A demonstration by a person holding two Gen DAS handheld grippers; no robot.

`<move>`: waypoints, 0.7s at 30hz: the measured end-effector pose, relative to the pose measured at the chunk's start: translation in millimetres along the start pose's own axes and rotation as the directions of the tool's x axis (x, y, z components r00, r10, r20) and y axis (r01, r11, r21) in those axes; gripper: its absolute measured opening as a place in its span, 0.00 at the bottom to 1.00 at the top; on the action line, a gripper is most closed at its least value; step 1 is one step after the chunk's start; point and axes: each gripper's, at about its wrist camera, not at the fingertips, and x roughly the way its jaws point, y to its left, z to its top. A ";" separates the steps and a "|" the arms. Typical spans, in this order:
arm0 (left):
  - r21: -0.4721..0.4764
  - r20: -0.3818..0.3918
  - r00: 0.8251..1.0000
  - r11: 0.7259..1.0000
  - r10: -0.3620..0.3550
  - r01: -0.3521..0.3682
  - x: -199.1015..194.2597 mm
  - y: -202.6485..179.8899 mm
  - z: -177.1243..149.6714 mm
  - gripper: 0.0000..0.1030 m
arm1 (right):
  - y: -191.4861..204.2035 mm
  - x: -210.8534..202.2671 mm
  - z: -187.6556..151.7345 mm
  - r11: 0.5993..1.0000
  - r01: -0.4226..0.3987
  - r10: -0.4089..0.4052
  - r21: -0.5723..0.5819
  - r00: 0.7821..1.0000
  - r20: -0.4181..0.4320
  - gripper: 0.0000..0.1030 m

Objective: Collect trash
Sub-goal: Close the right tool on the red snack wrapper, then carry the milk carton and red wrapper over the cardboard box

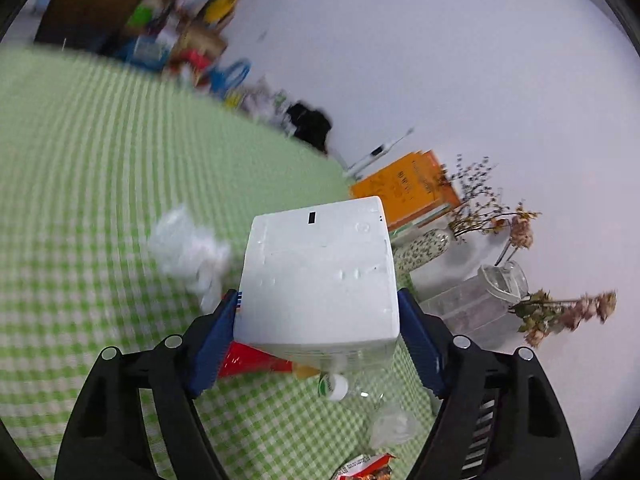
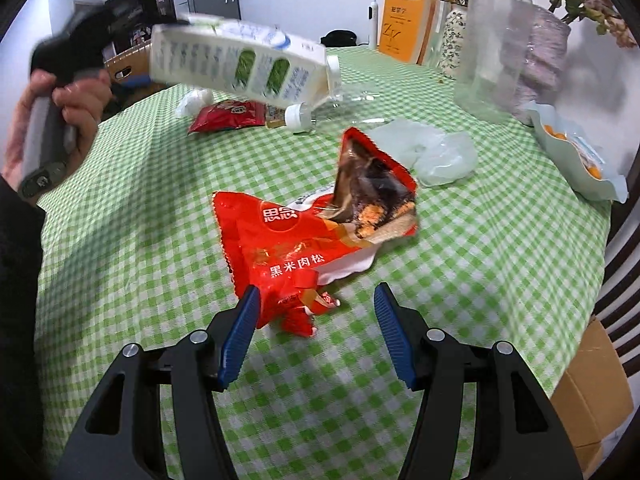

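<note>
My left gripper is shut on a white milk carton and holds it above the green checked table; the carton also shows in the right wrist view, tilted in the air. My right gripper is open, low over the table, with the torn red snack wrapper just ahead between its fingers. A second red wrapper, a clear plastic bottle with a white cap, a crumpled clear plastic bag and crumpled white paper lie on the cloth.
At the far edge stand orange books, a patterned vase, a clear jar and dried flowers. A pale tray with orange snacks sits at the right. A cardboard box is below the table's right edge.
</note>
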 end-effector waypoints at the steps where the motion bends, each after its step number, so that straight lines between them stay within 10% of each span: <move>1: 0.030 0.026 1.000 1.000 0.009 -0.010 -8.6 -9.5 1.5 0.72 | 1.5 0.2 0.7 1.000 0.000 0.000 -0.002 1.000 0.006 0.56; 14: 0.208 0.196 0.979 0.973 0.059 -0.100 -59.2 -59.6 -2.1 0.70 | 27.8 23.4 13.8 0.996 0.048 -0.047 -0.071 0.999 0.014 0.58; 17: 0.214 0.198 0.980 0.974 0.034 -0.077 -66.1 -61.1 -1.8 0.70 | 24.1 20.8 12.8 0.999 0.017 -0.016 -0.043 1.000 0.026 0.17; 21: 0.246 0.218 0.976 0.968 0.004 -0.059 -79.1 -71.7 -3.3 0.70 | 20.2 -1.0 13.7 0.999 0.031 -0.028 -0.043 0.996 0.081 0.04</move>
